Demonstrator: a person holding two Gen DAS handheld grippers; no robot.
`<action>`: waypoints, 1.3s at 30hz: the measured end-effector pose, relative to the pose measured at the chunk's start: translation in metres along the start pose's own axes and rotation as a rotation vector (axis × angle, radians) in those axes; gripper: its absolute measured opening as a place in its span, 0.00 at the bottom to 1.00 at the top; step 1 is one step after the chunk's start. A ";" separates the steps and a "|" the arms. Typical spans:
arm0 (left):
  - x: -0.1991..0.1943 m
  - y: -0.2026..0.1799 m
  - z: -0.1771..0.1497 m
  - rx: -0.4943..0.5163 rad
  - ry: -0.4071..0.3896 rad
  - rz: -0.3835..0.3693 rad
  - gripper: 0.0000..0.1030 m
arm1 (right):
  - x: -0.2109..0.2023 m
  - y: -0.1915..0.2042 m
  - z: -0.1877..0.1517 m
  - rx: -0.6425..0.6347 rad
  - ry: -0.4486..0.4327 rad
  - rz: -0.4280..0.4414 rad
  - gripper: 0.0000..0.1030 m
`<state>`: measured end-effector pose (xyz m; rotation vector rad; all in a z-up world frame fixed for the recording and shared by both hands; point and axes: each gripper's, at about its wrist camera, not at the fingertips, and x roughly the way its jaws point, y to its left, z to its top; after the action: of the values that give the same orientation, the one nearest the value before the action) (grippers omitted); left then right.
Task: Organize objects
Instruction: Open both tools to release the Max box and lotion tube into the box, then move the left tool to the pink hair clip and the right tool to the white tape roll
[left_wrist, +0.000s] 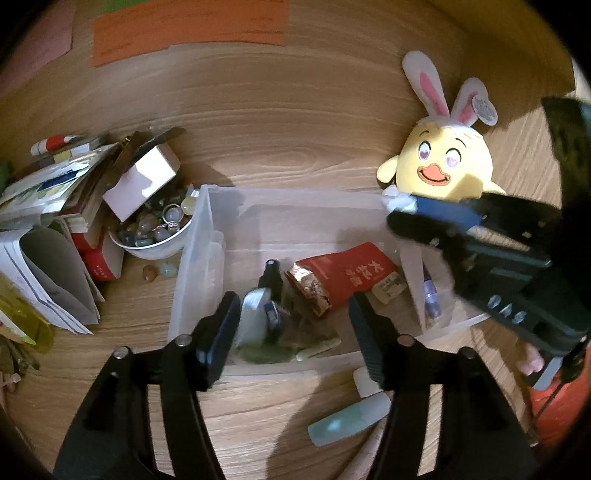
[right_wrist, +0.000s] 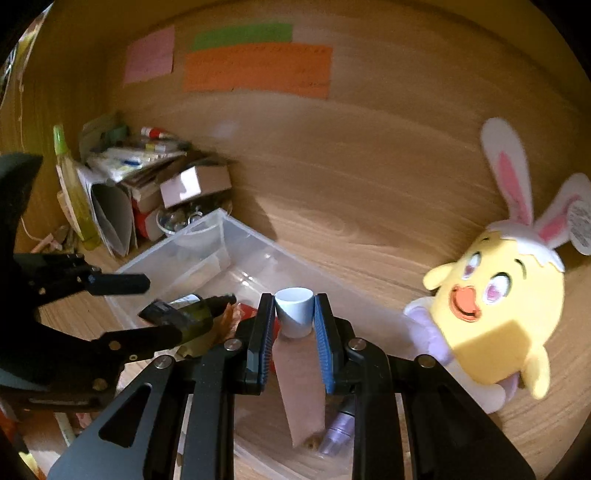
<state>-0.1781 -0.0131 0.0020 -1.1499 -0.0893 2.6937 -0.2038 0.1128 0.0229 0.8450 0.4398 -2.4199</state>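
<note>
A clear plastic bin (left_wrist: 207, 240) (right_wrist: 229, 236) stands on the wooden desk. It holds a red packet (left_wrist: 347, 273), a foil-wrapped piece (left_wrist: 310, 291) and a dark green bottle (left_wrist: 271, 284) (right_wrist: 195, 314). My left gripper (left_wrist: 295, 321) (right_wrist: 146, 299) hangs over the bin with its jaws wide apart. The bottle lies between them, and the pads do not press on it. My right gripper (right_wrist: 293, 301) (left_wrist: 399, 210) is shut on a pinkish tube with a white cap (right_wrist: 293, 314) above the bin's right side.
A yellow chick plush with bunny ears (left_wrist: 443, 162) (right_wrist: 495, 306) leans right of the bin. To its left are a white bowl of glass beads (left_wrist: 155, 229), a small box (left_wrist: 140, 184) and stacked books and papers (left_wrist: 55, 221). A pale green tube (left_wrist: 351, 417) lies near the front.
</note>
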 end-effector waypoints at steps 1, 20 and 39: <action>-0.001 0.001 0.000 -0.004 -0.002 0.001 0.63 | 0.005 0.002 -0.001 -0.005 0.011 0.006 0.19; -0.064 0.011 -0.021 -0.043 -0.094 0.094 0.93 | 0.025 0.009 -0.012 -0.011 0.096 0.036 0.26; -0.103 0.007 -0.067 -0.042 -0.080 0.108 0.94 | -0.052 0.025 -0.034 0.028 -0.022 0.014 0.79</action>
<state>-0.0619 -0.0444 0.0267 -1.0887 -0.1000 2.8454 -0.1384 0.1282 0.0279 0.8291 0.3919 -2.4257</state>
